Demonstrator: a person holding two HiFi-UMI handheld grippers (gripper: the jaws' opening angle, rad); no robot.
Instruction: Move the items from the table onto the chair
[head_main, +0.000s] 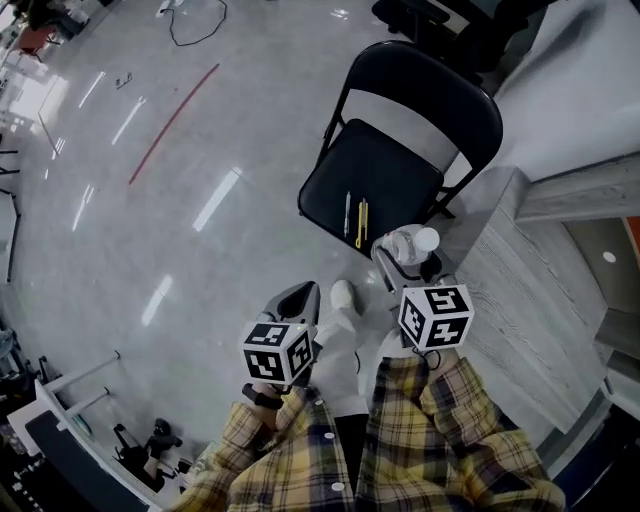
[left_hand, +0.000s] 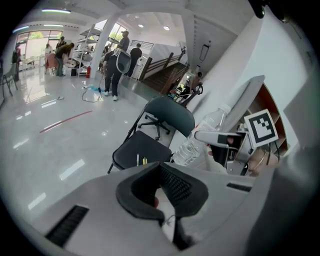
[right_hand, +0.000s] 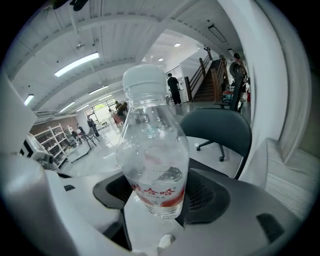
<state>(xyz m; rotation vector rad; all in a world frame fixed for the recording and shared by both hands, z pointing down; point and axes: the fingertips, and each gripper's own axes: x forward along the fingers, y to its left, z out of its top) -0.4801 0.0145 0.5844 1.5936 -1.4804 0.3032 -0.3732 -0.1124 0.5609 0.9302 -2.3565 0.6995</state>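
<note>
Only the right gripper view shows the right gripper (right_hand: 159, 200) clamping the bottle's (right_hand: 152, 150) labelled base, long axis upright, cap up-frame. Head view puts it centre-right, beside the chair (head_main: 380, 170). The left gripper (left_hand: 162, 190) is closed.

**Premises:** large open-plan lab or workshop hall, not domestic.

**Evidence:**
- wide glossy grey floor (head_main: 150, 200), with a red line (head_main: 172, 124) marked across it and a loose black cable (head_main: 195, 25) lying on it
- long ceiling strip lights (right_hand: 77, 64)
- open shelving racks (right_hand: 44, 136) at the far side
- an indoor staircase (left_hand: 162, 75)
- several people (left_hand: 112, 65) standing in groups
- a black folding chair (head_main: 385, 170)
- a grey wood-grain bench (head_main: 520, 290)
</note>
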